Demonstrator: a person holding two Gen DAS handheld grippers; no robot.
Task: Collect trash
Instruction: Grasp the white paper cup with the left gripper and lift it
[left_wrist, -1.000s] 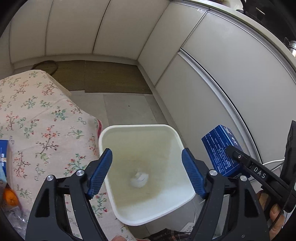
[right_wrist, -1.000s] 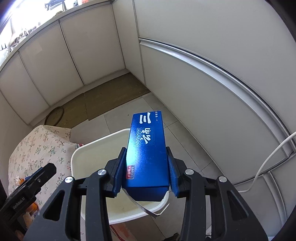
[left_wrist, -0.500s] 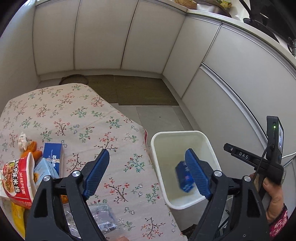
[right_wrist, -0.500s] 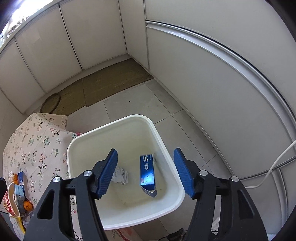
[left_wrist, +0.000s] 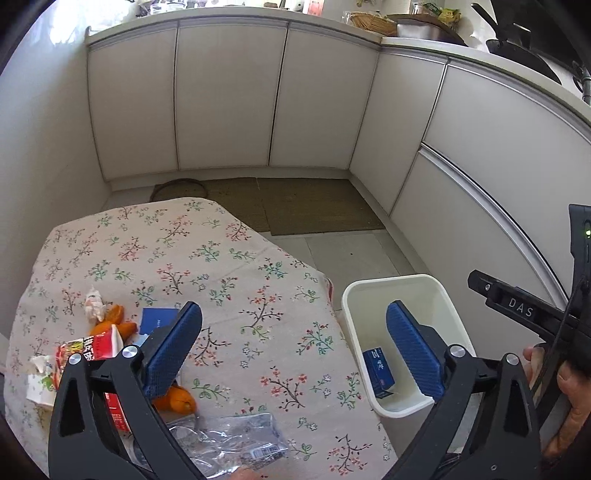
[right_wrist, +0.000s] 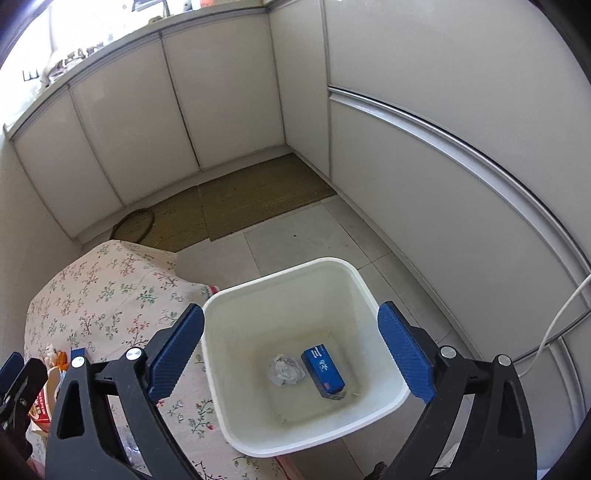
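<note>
Both your grippers' fingers (right_wrist: 404, 354) have just spread wide, empty; blue box (right_wrist: 323, 367) lies in the bin (right_wrist: 364, 288).

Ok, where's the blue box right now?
The blue box lies on the bottom of the white bin on the floor beside the table, just right of a crumpled paper ball in the right wrist view.

We see our left gripper (left_wrist: 293, 350), jaws just opened wide with nothing between them, above the floral tablecloth (left_wrist: 192, 254). Orange peels (left_wrist: 114, 321), a red carton (left_wrist: 92, 347) and a clear wrapper (left_wrist: 236, 439) lie on it. The blue box (left_wrist: 378, 371) rests inside the white bin (left_wrist: 391, 286) beside the table.
</note>
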